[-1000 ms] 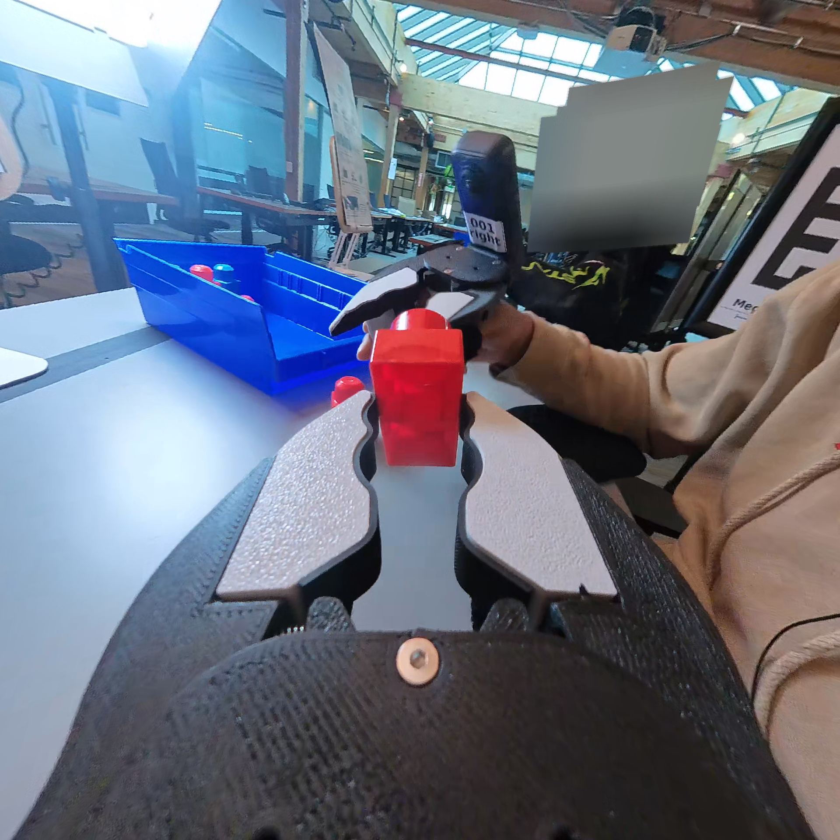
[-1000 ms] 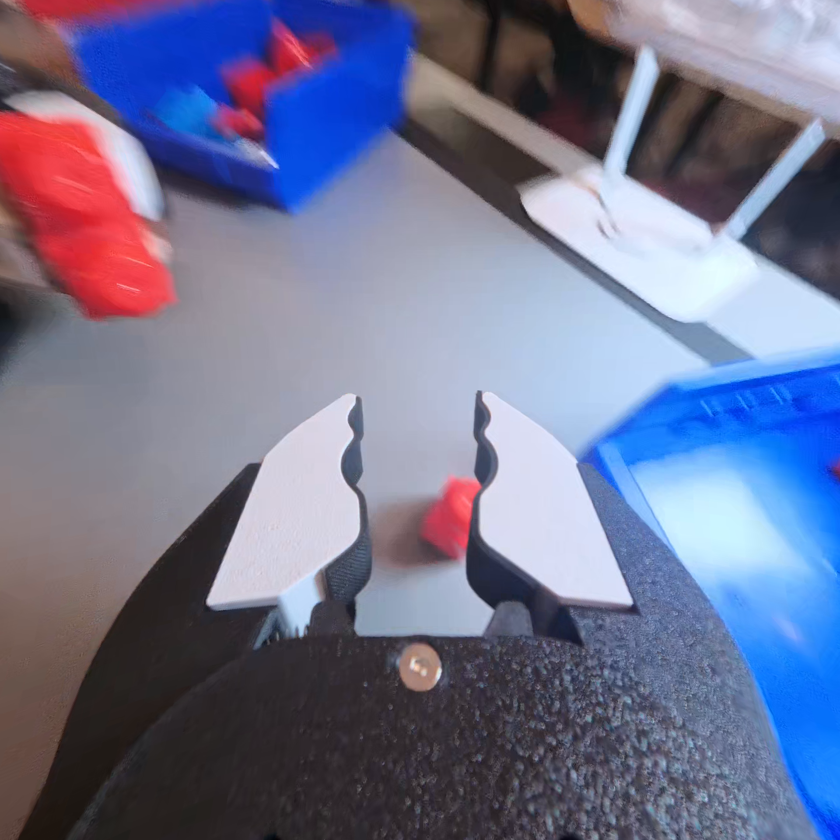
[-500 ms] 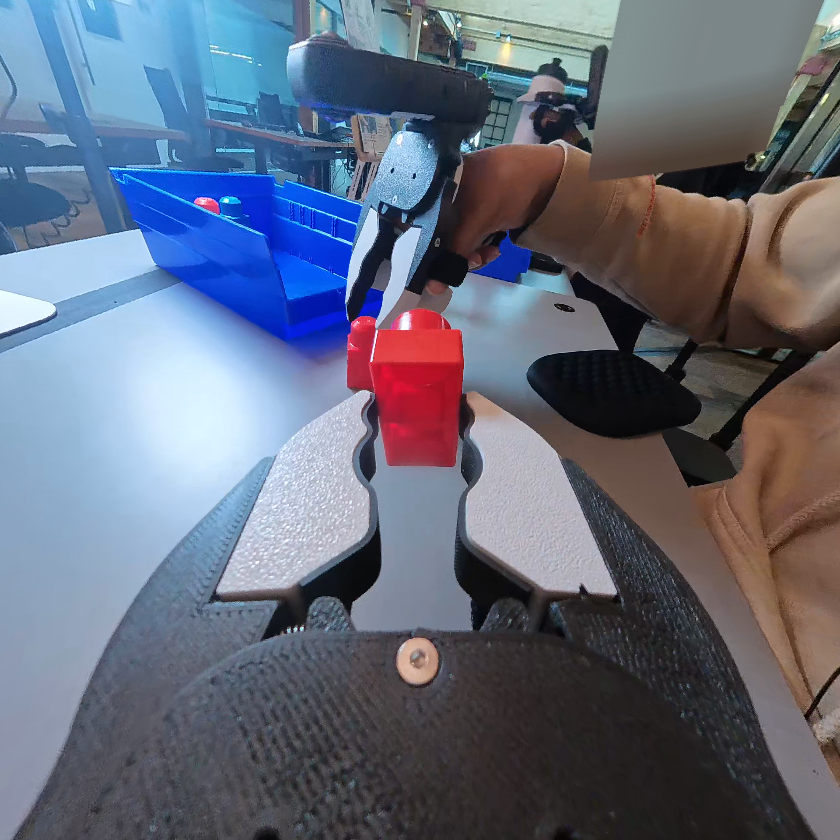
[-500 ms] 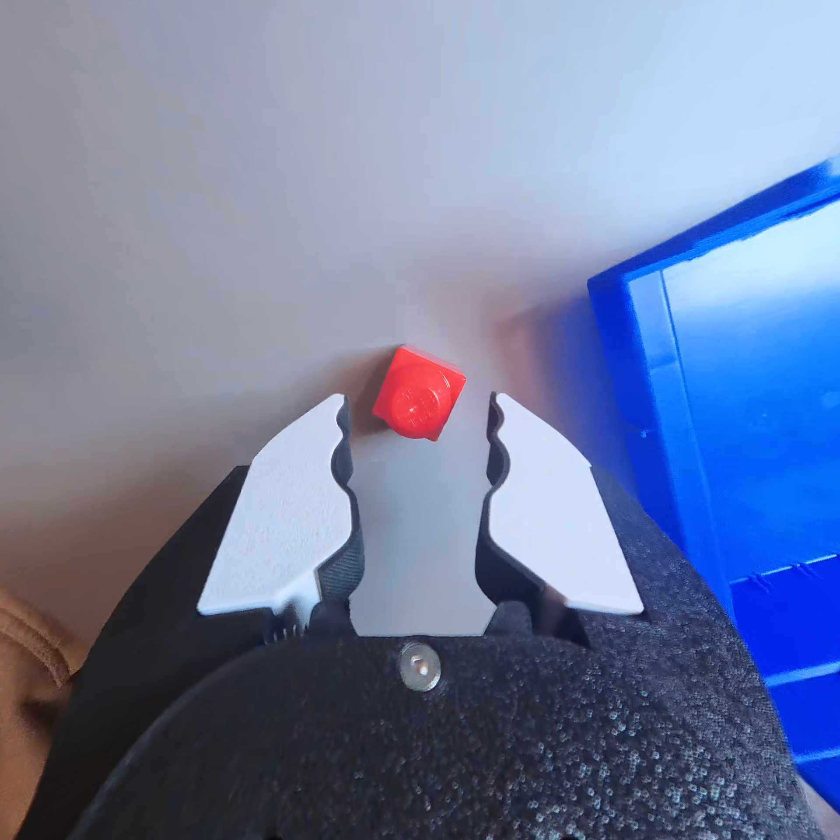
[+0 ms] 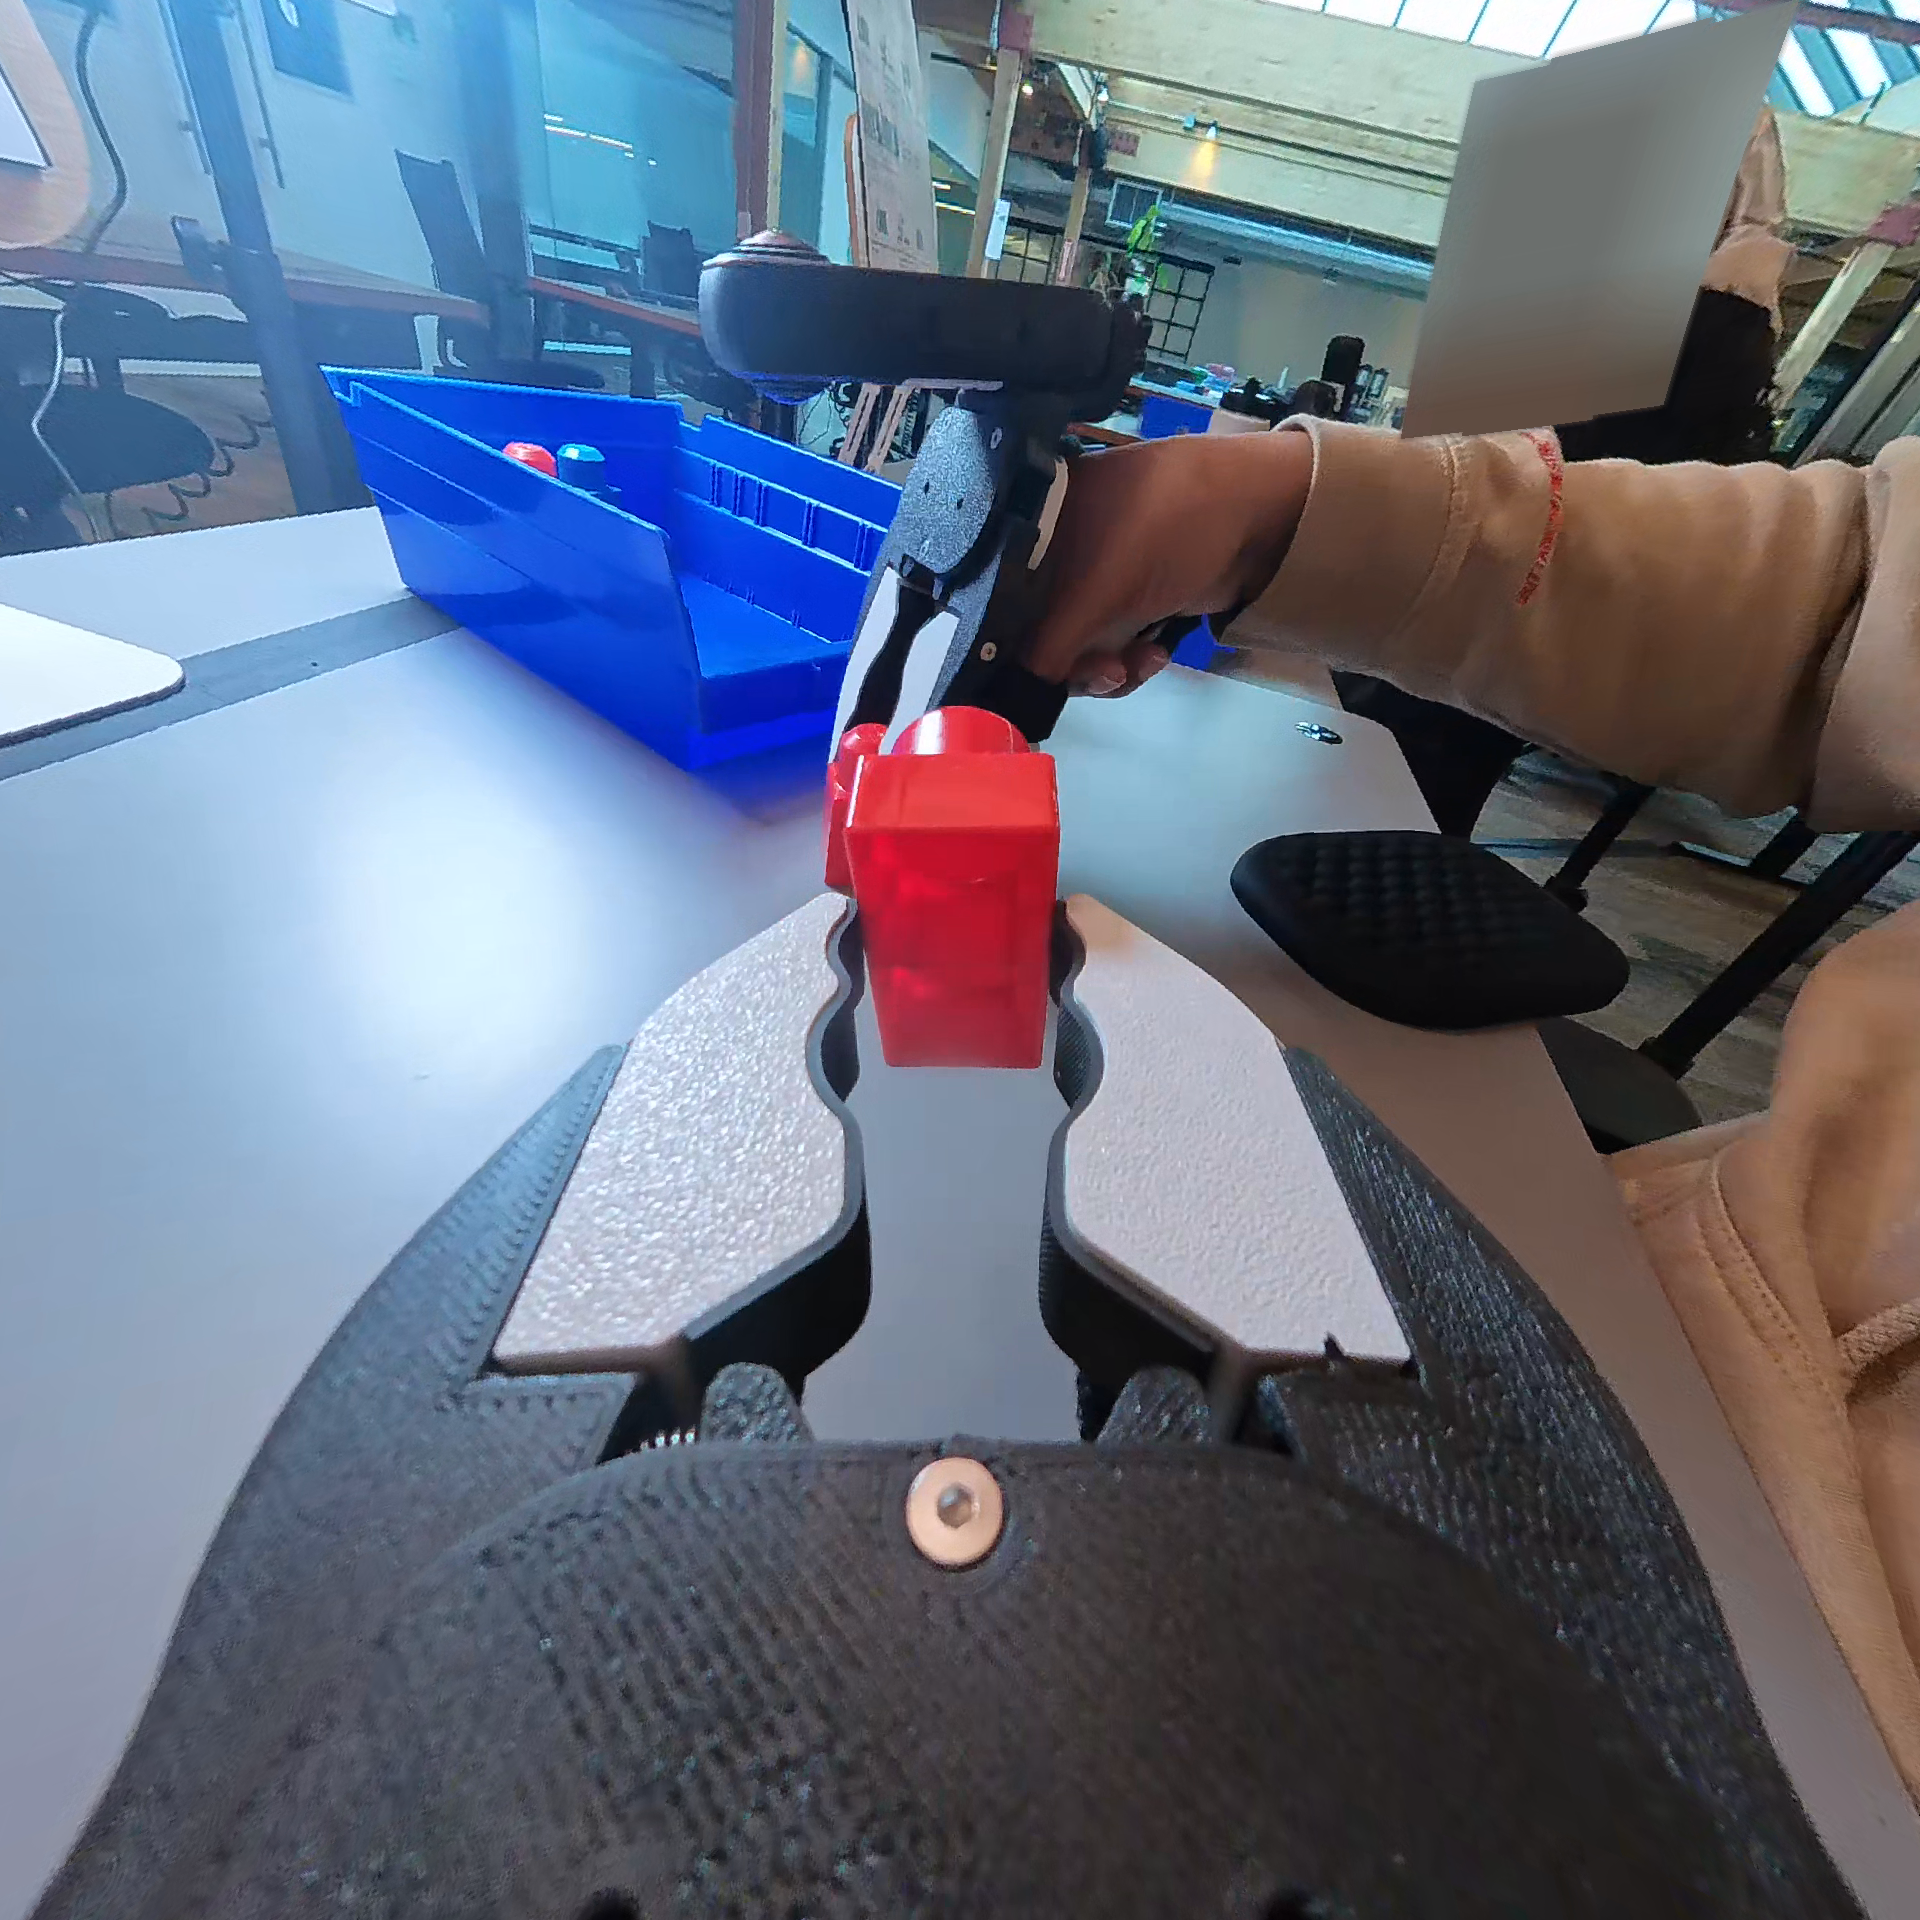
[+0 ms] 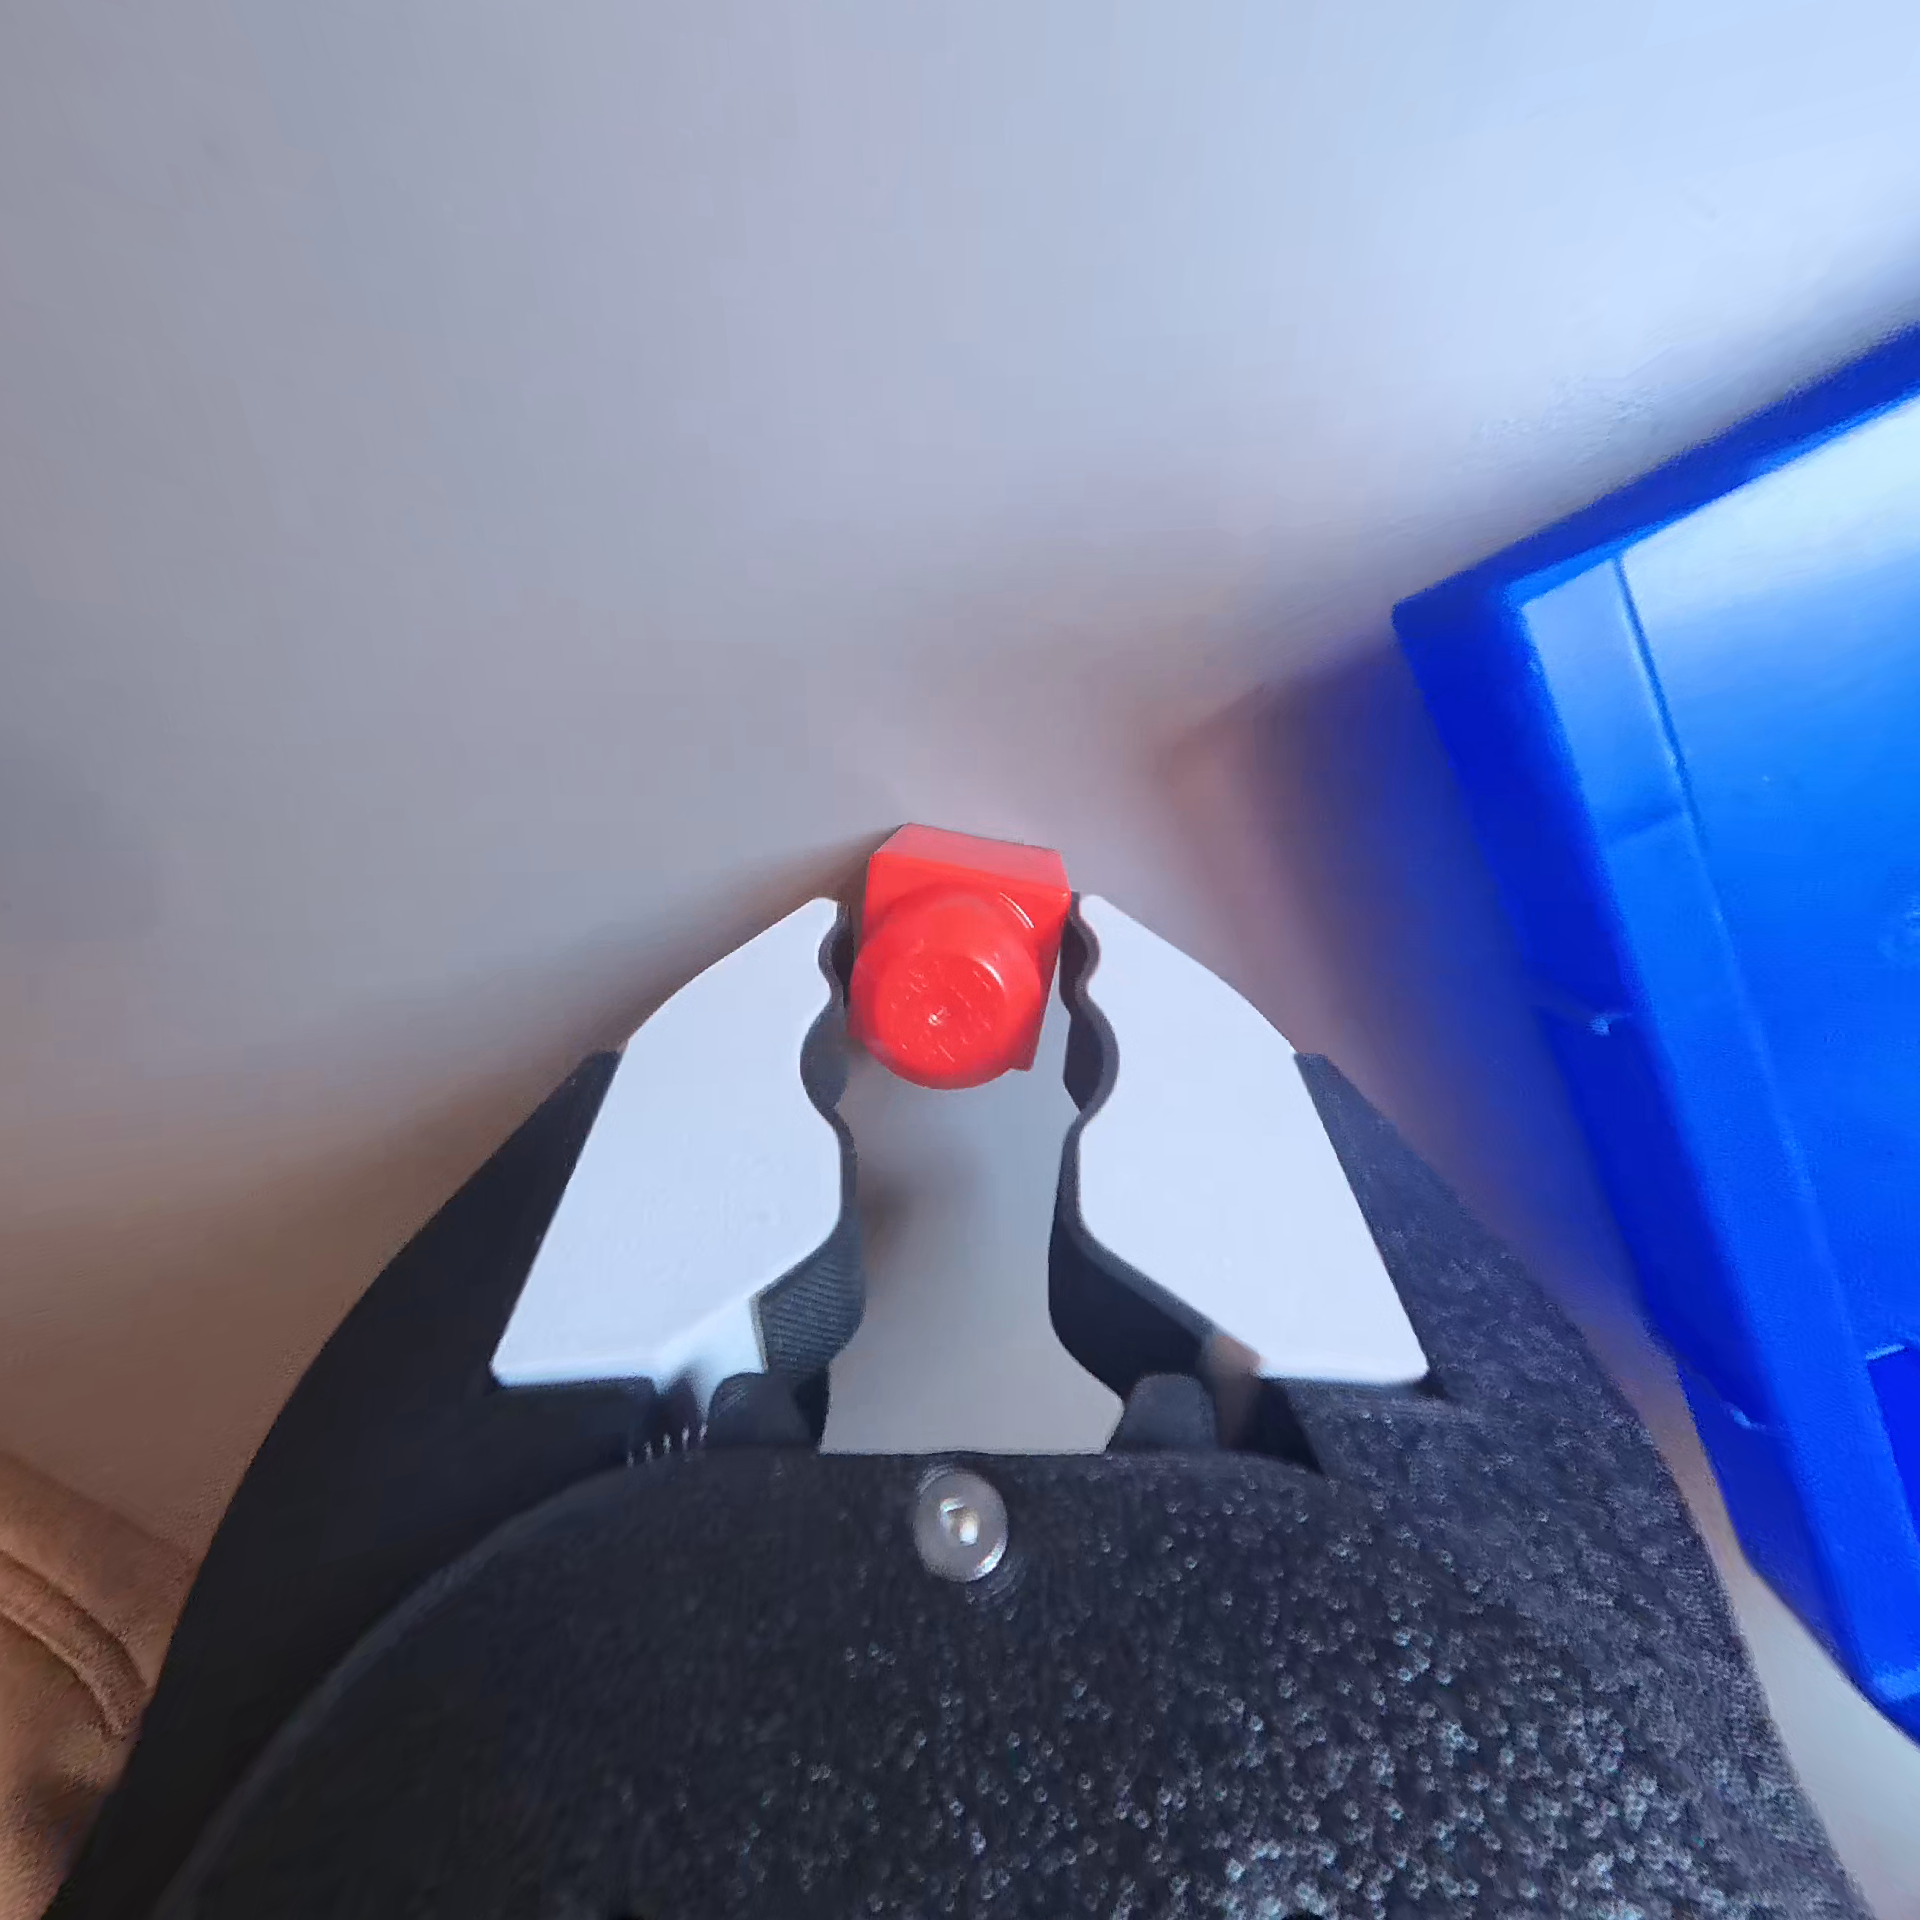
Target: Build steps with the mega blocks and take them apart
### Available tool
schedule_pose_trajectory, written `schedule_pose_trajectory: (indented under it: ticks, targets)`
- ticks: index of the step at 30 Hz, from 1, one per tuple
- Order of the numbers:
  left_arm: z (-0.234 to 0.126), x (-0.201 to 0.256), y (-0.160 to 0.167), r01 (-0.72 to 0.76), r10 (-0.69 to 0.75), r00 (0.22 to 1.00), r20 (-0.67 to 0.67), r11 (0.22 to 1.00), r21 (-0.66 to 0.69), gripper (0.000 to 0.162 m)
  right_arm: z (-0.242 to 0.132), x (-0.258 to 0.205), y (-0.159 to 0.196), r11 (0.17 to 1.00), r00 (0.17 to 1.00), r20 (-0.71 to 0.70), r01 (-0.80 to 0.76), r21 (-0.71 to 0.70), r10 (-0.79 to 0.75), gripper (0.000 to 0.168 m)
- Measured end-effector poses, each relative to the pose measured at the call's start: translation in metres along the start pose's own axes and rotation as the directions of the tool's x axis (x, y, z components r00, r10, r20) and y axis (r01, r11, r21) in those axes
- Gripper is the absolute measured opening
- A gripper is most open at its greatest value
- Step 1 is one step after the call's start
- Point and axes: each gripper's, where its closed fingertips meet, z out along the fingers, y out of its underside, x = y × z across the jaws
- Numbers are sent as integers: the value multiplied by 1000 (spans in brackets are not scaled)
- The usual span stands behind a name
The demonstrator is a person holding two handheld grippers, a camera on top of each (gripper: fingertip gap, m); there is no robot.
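Observation:
My left gripper (image 5: 951, 914) is shut on a tall red block (image 5: 956, 935) that stands upright with its stud on top; both pads press its sides. Just behind it a small red block (image 5: 850, 800) stands on the grey table (image 5: 312, 935). My right gripper (image 5: 883, 717) points straight down over that block. In the right wrist view the right gripper (image 6: 956, 920) has its two pads against the sides of the small red block (image 6: 945, 1003), which is squared up between the fingertips, stud facing the camera.
A blue bin (image 5: 540, 540) stands behind the blocks with a red (image 5: 530, 454) and a blue (image 5: 580, 457) block in it; it also shows at the right in the right wrist view (image 6: 1714, 935). A black chair armrest (image 5: 1423, 925) is at the table's right edge. A white pad (image 5: 73, 665) lies far left. The gap from one gripper's tips to the other's is roughly 20 centimetres.
My right gripper swung down over the small red block, opened wide, then closed onto it; the block turned square to the pads. My left gripper kept its grip on the tall red block.

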Motion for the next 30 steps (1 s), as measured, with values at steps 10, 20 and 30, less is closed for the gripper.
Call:
schedule_pose_trajectory:
  ticks: [10,20,30]
  targets:
    - [-6,18,-16,74,-59,986,-157,993,92,34,-115,-129,-56,612,742,316,157,775,-591,37]
    - [-3,29,-2,131,-132,960,-246,991,-19,34,-101,-171,-42,558,603,420,51,828,-678,37]
    - [4,35,28,81,-130,954,-272,980,-183,34,-70,-169,-14,632,581,452,144,761,-677,36]
